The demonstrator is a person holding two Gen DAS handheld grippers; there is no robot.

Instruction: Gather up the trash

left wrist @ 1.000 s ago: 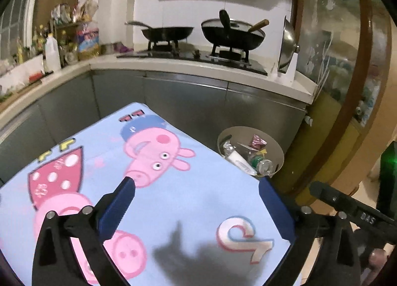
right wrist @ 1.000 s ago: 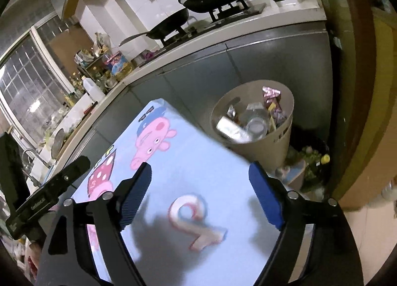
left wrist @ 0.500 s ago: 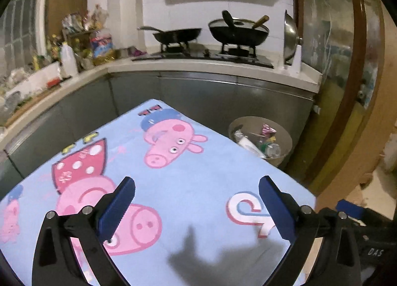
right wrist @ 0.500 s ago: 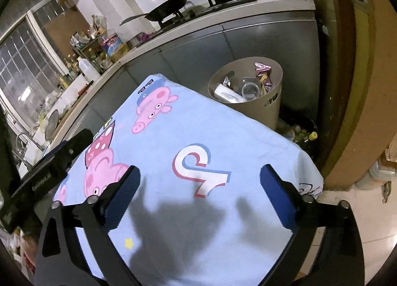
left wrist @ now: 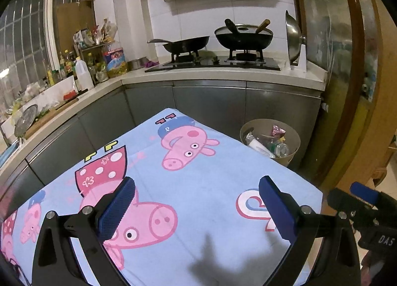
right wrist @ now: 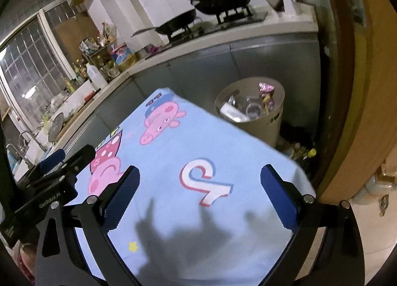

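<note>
A beige trash bin (left wrist: 292,155) (right wrist: 263,124) stands on the floor past the table's far right corner, holding wrappers, a white tube and clear plastic bottles. The table wears a light-blue cartoon-pig cloth (left wrist: 198,181) (right wrist: 203,152) with no loose trash on it. My left gripper (left wrist: 198,201) hovers over the cloth's near part, open, nothing between its blue pads. My right gripper (right wrist: 201,194) hangs over the near right part of the cloth, open wide and empty. Each gripper's body shows at the edge of the other's view.
Grey cabinets and a pale counter (left wrist: 223,75) wrap around the back and left, with two black woks on a stove (left wrist: 213,61) and crowded bottles (left wrist: 84,72) at the left. A brown door frame (left wrist: 357,87) rises on the right. Small clutter (right wrist: 300,152) lies on the floor beside the bin.
Both grippers have drawn back from the bin toward the table's near side, so more cloth shows and the bin looks smaller. The right jaws widened slightly; both stay empty.
</note>
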